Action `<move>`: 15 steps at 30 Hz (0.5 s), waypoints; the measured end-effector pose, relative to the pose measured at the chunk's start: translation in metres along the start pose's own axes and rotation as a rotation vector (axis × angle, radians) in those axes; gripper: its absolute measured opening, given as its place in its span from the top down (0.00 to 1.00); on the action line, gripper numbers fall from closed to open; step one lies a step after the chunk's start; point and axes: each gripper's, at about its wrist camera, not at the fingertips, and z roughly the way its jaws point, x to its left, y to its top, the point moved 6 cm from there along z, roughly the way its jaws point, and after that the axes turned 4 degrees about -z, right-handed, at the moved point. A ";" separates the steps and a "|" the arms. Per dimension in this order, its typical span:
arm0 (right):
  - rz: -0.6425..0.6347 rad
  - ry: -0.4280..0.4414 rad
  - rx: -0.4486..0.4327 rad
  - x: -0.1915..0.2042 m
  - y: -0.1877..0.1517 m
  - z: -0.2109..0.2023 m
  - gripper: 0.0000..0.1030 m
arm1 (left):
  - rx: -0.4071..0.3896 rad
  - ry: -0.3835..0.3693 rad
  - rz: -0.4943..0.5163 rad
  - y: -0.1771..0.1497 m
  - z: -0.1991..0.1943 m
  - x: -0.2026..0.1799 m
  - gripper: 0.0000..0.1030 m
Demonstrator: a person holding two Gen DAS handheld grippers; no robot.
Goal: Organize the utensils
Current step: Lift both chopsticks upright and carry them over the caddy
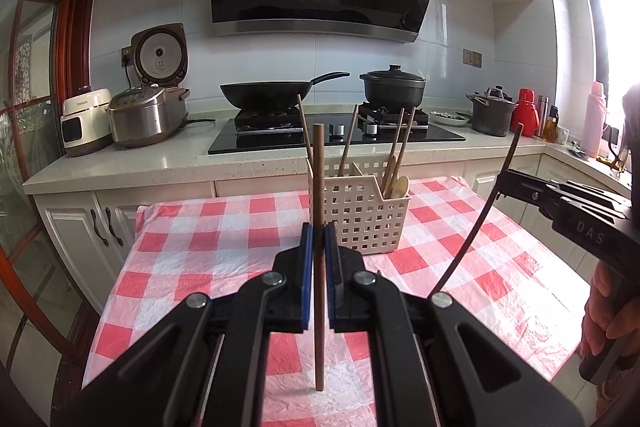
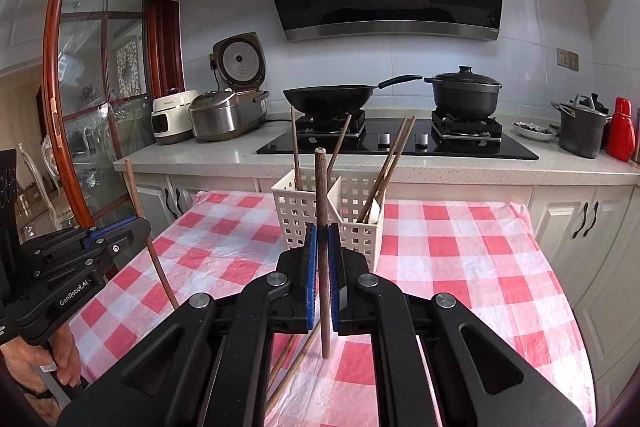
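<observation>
Left wrist view shows each tool (image 1: 319, 241) (image 2: 322, 243) clamped on an upright chopstick (image 1: 319, 187) (image 2: 322, 195) short of the basket (image 1: 362, 211); a thin, round stick could pivot, slip, or miss its compartment.

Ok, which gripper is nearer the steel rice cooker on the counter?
Left. The left gripper is over the table's left half, the rice cooker ahead to its left; the right gripper is further right.
</observation>
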 end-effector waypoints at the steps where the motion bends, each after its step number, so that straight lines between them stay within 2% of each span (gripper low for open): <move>1: 0.002 0.000 -0.002 0.001 0.000 -0.001 0.95 | -0.002 0.001 0.001 0.001 0.000 0.000 0.94; 10: 0.008 0.000 -0.005 -0.003 0.000 0.001 0.95 | -0.019 0.006 0.010 0.008 0.007 -0.003 0.94; 15: 0.009 -0.011 -0.016 -0.011 0.012 0.005 0.95 | -0.021 0.003 0.033 0.014 0.015 -0.008 0.94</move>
